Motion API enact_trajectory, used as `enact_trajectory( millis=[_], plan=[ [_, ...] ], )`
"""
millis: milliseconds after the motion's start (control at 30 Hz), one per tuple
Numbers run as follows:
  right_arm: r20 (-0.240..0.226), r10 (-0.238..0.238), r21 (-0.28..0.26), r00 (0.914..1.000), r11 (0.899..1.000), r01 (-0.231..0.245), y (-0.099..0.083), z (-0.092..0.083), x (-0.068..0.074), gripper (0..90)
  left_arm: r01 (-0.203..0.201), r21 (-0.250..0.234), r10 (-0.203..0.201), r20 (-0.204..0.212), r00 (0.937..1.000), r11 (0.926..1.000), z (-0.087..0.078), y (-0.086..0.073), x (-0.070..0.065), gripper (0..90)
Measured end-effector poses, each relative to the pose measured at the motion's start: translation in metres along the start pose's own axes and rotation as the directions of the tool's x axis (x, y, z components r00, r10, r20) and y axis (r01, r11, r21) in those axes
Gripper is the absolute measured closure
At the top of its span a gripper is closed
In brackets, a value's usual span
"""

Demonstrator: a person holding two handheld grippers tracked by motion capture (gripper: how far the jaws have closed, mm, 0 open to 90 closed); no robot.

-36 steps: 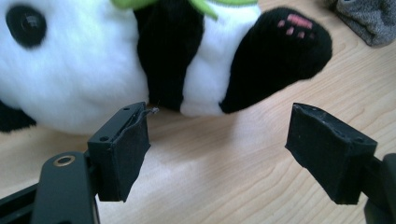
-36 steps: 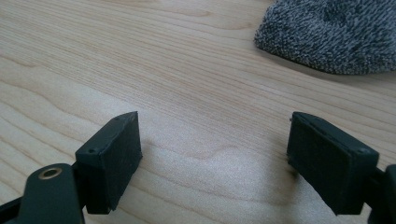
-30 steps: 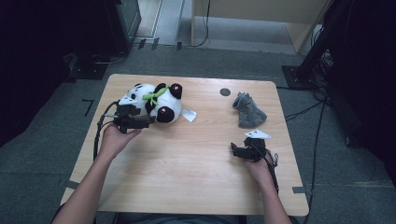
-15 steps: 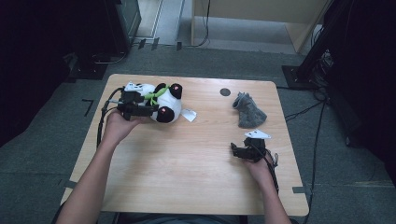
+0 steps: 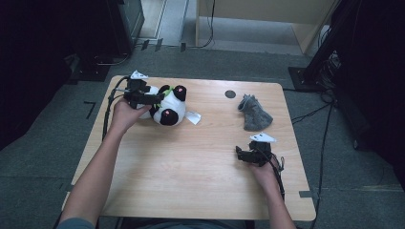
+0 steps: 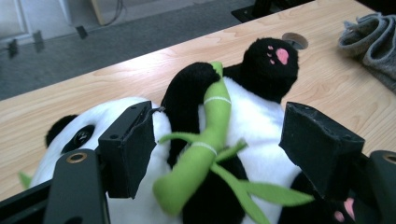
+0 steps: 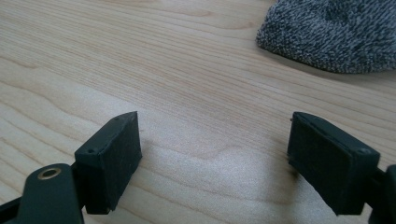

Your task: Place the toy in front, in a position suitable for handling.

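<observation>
A plush panda (image 5: 165, 107) lies at the far left of the wooden bench (image 5: 191, 181), on its back with a green bamboo stalk (image 6: 205, 140) across its white belly and a pink-soled black paw (image 6: 271, 63) raised toward the far edge. The left claw (image 5: 153, 99) sits over the toy's body; its jaws have just been closing a little, one on each side of the belly, and whether they already press on the plush cannot be told. A white tag (image 5: 193, 117) lies just right of the panda. The right claw (image 5: 241, 155) rests low over bare wood at the near right, jaws apart with nothing between them. A crumpled grey knit cloth (image 5: 253, 114) lies beyond it, near a round grommet (image 5: 230, 94).
</observation>
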State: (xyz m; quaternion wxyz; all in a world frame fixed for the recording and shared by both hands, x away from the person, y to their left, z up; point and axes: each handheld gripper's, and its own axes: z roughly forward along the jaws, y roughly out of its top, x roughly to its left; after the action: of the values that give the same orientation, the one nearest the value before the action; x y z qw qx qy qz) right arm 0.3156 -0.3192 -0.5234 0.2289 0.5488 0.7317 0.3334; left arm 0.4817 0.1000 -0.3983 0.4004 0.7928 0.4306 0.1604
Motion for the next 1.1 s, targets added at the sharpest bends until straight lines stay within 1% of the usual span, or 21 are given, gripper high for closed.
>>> enact_trajectory(
  millis=[67, 133, 167, 200, 233, 267, 433, 467, 500, 533, 567, 600, 633, 667, 733, 800, 833, 933, 967, 1067, 1100],
  plan=[
    [0.000, 0.001, 0.000, 1.0000, 1.000, -0.001, 0.000, 0.000, 0.000, 17.5, 0.000, 0.010, 0.000, 0.002, 1.0000, 0.9999, 0.003, 0.001, 0.001, 26.0],
    [0.001, 0.002, 0.000, 1.0000, 1.000, -0.002, 0.000, 0.000, 0.000, 17.5, -0.027, 0.032, 0.028, -0.013, 0.9995, 0.9991, 0.010, 0.001, 0.001, 26.0],
    [0.001, 0.002, 0.000, 1.0000, 1.000, -0.002, 0.000, 0.000, 0.000, 17.5, -0.038, 0.032, 0.039, -0.017, 0.9991, 0.9988, 0.012, 0.000, 0.001, 26.0],
    [0.002, 0.001, 0.000, 1.0000, 1.000, -0.001, 0.000, 0.000, 0.000, 17.5, -0.020, 0.042, 0.021, -0.003, 0.9998, 0.9989, 0.017, -0.002, 0.003, 26.8],
    [0.002, 0.001, 0.000, 1.0000, 1.000, -0.001, 0.000, 0.000, 0.000, 17.5, -0.020, 0.042, 0.021, -0.003, 0.9998, 0.9989, 0.017, -0.002, 0.003, 27.3],
    [0.003, 0.001, 0.000, 1.0000, 1.000, -0.001, 0.000, 0.000, 0.000, 17.5, -0.019, 0.051, 0.019, -0.003, 0.9998, 0.9985, 0.023, -0.005, 0.006, 30.8],
    [0.003, 0.000, 0.000, 1.0000, 1.000, 0.000, 0.000, 0.000, 0.000, 17.5, -0.032, 0.046, 0.032, -0.002, 0.9995, 0.9984, 0.028, -0.007, 0.006, 34.8],
    [0.002, 0.001, 0.000, 1.0000, 1.000, -0.001, 0.000, 0.000, 0.000, 17.5, -0.036, 0.053, 0.036, 0.002, 0.9994, 0.9979, 0.030, -0.008, 0.005, 40.1],
    [0.002, 0.001, 0.000, 1.0000, 1.000, -0.001, 0.000, 0.000, 0.000, 17.5, -0.035, 0.063, 0.034, 0.012, 0.9993, 0.9974, 0.033, -0.009, 0.005, 40.1],
    [0.002, 0.000, 0.000, 1.0000, 1.000, 0.000, 0.000, 0.000, 0.000, 17.4, -0.034, 0.062, 0.034, 0.014, 0.9993, 0.9975, 0.035, -0.011, 0.004, 43.5],
    [0.002, 0.000, 0.000, 1.0000, 1.000, 0.000, 0.000, 0.000, 0.000, 17.4, -0.034, 0.062, 0.034, 0.014, 0.9993, 0.9975, 0.035, -0.011, 0.004, 44.8],
    [0.002, 0.000, 0.000, 1.0000, 1.000, 0.000, 0.000, 0.000, 0.000, 17.3, -0.030, 0.048, 0.029, 0.010, 0.9995, 0.9984, 0.036, -0.013, 0.003, 44.8],
    [0.003, 0.001, 0.000, 1.0000, 1.000, -0.001, 0.000, 0.000, 0.000, 17.1, -0.026, 0.046, 0.025, 0.010, 0.9996, 0.9986, 0.036, -0.014, 0.003, 48.7],
    [0.003, 0.001, 0.000, 1.0000, 1.000, -0.001, 0.000, 0.000, 0.000, 17.1, -0.027, 0.044, 0.027, 0.013, 0.9996, 0.9986, 0.036, -0.015, 0.003, 48.7],
    [0.004, 0.002, 0.001, 1.0000, 1.000, -0.002, 0.000, 0.000, 0.001, 16.2, -0.031, 0.038, 0.031, 0.015, 0.9994, 0.9988, 0.036, -0.017, 0.003, 55.0],
    [0.003, 0.000, 0.003, 1.0000, 1.000, 0.000, 0.000, 0.000, 0.001, 15.3, -0.040, 0.034, 0.039, 0.025, 0.9989, 0.9986, 0.035, -0.019, 0.004, 56.1],
    [0.004, 0.000, 0.003, 1.0000, 1.000, 0.000, 0.000, 0.000, 0.001, 15.0, -0.043, 0.023, 0.042, 0.040, 0.9983, 0.9988, 0.033, -0.022, 0.004, 58.1],
    [0.005, 0.000, 0.003, 1.0000, 1.000, 0.000, 0.000, 0.000, 0.001, 15.0, -0.046, 0.027, 0.044, 0.052, 0.9977, 0.9986, 0.031, -0.022, 0.005, 63.4],
    [0.005, 0.000, 0.003, 1.0000, 1.000, 0.000, 0.000, 0.000, 0.001, 15.0, -0.039, 0.036, 0.037, 0.054, 0.9979, 0.9986, 0.029, -0.021, 0.005, 63.4],
    [0.002, -0.001, 0.005, 1.0000, 1.000, 0.001, 0.000, 0.001, 0.001, 13.9, -0.035, 0.043, 0.033, 0.044, 0.9985, 0.9985, 0.026, -0.019, 0.002, 68.2],
    [0.002, -0.001, 0.006, 1.0000, 1.000, 0.001, 0.000, 0.001, 0.001, 13.7, -0.025, 0.038, 0.023, 0.046, 0.9987, 0.9990, 0.026, -0.018, 0.002, 68.8]
  ],
)
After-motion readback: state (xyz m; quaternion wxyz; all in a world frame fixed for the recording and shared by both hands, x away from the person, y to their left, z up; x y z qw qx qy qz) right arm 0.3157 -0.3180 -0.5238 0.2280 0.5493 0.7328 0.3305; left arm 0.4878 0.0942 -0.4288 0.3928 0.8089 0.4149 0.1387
